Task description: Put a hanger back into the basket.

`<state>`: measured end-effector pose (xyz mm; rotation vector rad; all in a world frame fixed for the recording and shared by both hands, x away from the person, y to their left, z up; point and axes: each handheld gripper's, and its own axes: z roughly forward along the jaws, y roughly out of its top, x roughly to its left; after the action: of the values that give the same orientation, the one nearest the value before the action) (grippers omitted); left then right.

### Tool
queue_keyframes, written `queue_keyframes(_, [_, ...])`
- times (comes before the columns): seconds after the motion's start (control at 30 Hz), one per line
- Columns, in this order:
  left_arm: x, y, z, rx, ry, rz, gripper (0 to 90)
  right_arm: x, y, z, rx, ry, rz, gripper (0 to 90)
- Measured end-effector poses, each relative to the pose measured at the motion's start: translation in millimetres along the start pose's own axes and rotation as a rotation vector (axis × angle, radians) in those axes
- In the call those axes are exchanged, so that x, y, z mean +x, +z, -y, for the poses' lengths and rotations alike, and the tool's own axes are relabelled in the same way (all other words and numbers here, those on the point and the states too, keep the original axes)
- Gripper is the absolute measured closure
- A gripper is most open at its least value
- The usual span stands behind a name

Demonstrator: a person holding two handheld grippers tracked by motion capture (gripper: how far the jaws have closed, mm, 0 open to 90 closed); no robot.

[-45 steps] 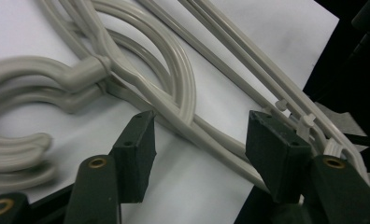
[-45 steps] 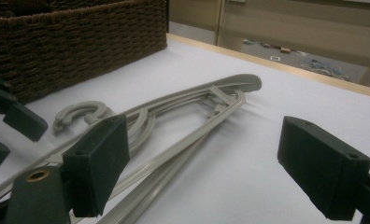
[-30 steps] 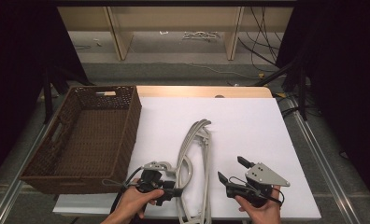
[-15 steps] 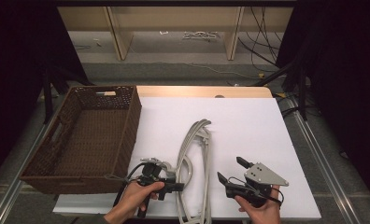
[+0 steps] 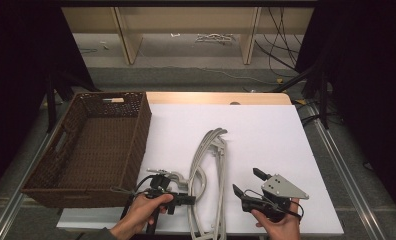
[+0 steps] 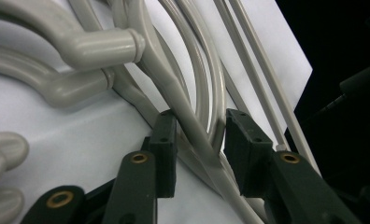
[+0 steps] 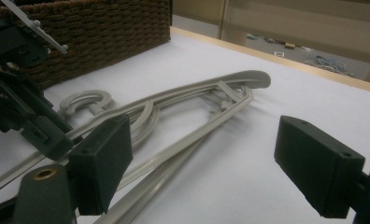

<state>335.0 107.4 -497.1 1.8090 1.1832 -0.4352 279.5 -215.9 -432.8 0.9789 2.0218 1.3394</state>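
Observation:
A stack of grey plastic hangers (image 5: 212,150) lies on the white table (image 5: 271,130), hooks (image 5: 170,175) toward the basket. My left gripper (image 5: 192,200) points right at the stack's near end. In the left gripper view its jaws (image 6: 201,140) straddle two hanger arms (image 6: 174,88), and both pads touch the plastic. My right gripper (image 5: 246,181) sits just right of the stack, held in a hand, jaws wide apart. The right gripper view has nothing between its pads (image 7: 204,140), with the hangers (image 7: 211,93) lying ahead and the left gripper (image 7: 29,116) at the left.
A brown wicker basket (image 5: 136,145) stands at the table's left with nothing visible inside; its wall (image 7: 103,28) lies behind the hangers. White table surface stretches beyond and right of the stack. Dark floor, cables and shelf legs lie past the far edge.
My left hand has edged slightly right, bringing the left gripper onto the hanger arms. The right gripper and the hangers have stayed put.

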Motion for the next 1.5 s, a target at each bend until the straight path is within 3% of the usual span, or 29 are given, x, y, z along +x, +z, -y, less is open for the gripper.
queue_keyframes(0.03, [-2.3, -0.4, 1.2, 0.000, -0.049, 0.002, 65.9, 0.2, 0.7, 0.3, -0.004, 0.000, 0.004, 20.3])
queue_keyframes(0.1, [-1.8, -1.7, 1.1, -0.017, -0.059, 0.014, 67.1, 0.5, 0.7, 0.2, -0.004, 0.000, 0.002, 20.4])
queue_keyframes(0.17, [-2.1, -4.3, -0.1, -0.034, -0.061, 0.036, 69.6, 0.3, 0.2, -0.1, 0.001, -0.003, -0.003, 20.5])
queue_keyframes(0.23, [-4.5, -5.2, -0.1, -0.055, -0.061, 0.022, 70.4, 0.3, 0.8, 0.3, -0.003, -0.002, 0.003, 20.6])
queue_keyframes(0.6, [-10.0, -11.2, -2.0, -0.129, -0.084, 0.034, 75.0, -0.5, 1.1, 0.3, -0.008, -0.015, 0.005, 20.7])
queue_keyframes(0.73, [-12.2, -11.1, -1.8, -0.155, -0.110, 0.067, 76.6, 0.1, 1.1, 0.2, -0.003, -0.009, -0.003, 20.8])
queue_keyframes(0.77, [-14.0, -12.4, -2.7, -0.158, -0.108, 0.093, 77.6, 0.5, 0.7, 0.3, 0.000, -0.003, -0.003, 20.8])
queue_keyframes(0.9, [-20.2, -13.9, -4.6, -0.184, -0.087, 0.109, 78.6, -0.5, 1.2, 0.3, -0.010, -0.015, 0.005, 20.8])
queue_keyframes(1.17, [-31.3, -19.9, -8.2, -0.232, -0.080, 0.104, 79.7, -3.2, -2.5, -1.0, -0.033, 0.015, 0.003, 21.4])
queue_keyframes(1.2, [-30.2, -21.2, -8.8, -0.232, -0.055, 0.127, 79.7, -4.0, -4.0, -1.5, -0.032, 0.012, 0.012, 21.6])
queue_keyframes(1.27, [-33.5, -23.7, -8.9, -0.245, -0.056, 0.115, 79.7, -4.6, -6.1, -2.1, -0.044, 0.024, 0.014, 22.0])
queue_keyframes(1.3, [-32.4, -24.9, -9.5, -0.251, -0.035, 0.126, 79.8, -5.9, -7.3, -2.7, -0.064, 0.020, 0.011, 22.3])
queue_keyframes(1.33, [-34.6, -26.0, -9.5, -0.258, -0.046, 0.114, 79.8, -6.9, -7.8, -3.4, -0.096, 0.016, 0.016, 22.3])
queue_keyframes(1.4, [-34.6, -28.2, -10.2, -0.258, -0.027, 0.129, 79.8, -7.8, -10.1, -4.3, -0.105, 0.019, 0.024, 22.3])
queue_keyframes(1.43, [-37.3, -29.0, -9.7, -0.262, -0.042, 0.114, 79.8, -8.8, -10.5, -4.2, -0.106, 0.019, 0.022, 22.3])
queue_keyframes(1.5, [-37.5, -29.0, -9.4, -0.258, -0.030, 0.136, 79.7, -9.8, -11.1, -3.9, -0.107, 0.028, 0.030, 22.3])
